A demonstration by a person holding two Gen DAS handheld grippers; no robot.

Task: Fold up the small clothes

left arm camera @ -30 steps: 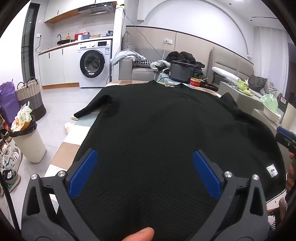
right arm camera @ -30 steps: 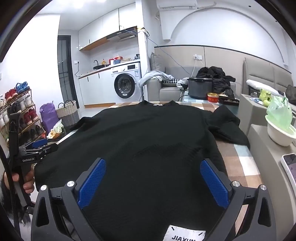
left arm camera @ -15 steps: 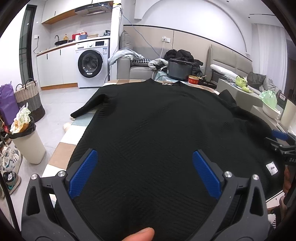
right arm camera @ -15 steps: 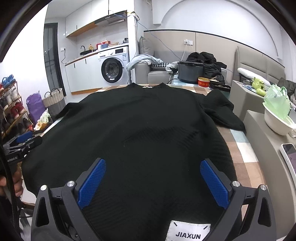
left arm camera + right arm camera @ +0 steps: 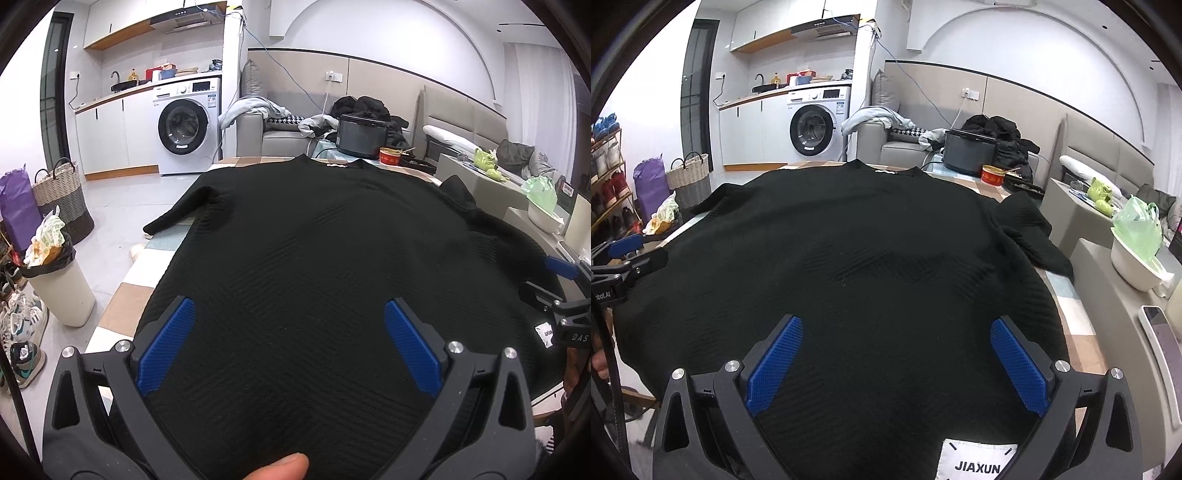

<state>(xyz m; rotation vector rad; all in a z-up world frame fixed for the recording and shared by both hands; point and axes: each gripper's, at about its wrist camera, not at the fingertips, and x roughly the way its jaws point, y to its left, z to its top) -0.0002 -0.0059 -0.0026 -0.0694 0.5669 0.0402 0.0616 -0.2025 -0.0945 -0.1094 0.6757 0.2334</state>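
Note:
A black knit sweater [image 5: 314,251] lies spread flat on the checked table, neck at the far end; it also fills the right wrist view [image 5: 868,266]. Its left sleeve [image 5: 177,214] hangs off the table's left edge; its right sleeve [image 5: 1030,229] is bunched on the table at the right. A white JIAXUN label [image 5: 977,461] sits at the near hem. My left gripper [image 5: 288,343] is open over the hem's left part. My right gripper [image 5: 894,362] is open over the hem's right part, near the label. Neither holds cloth.
A dark cooker pot [image 5: 362,136] and a red tin [image 5: 390,156] stand beyond the neck. A white bin [image 5: 61,291] and shoes are on the floor to the left. A bowl with a green bag [image 5: 1137,251] and a phone [image 5: 1163,343] lie at the right.
Both grippers stay open over the hem. Both views have shifted a little; each gripper now shows lower at the edge of the other's view. The sweater has not moved.

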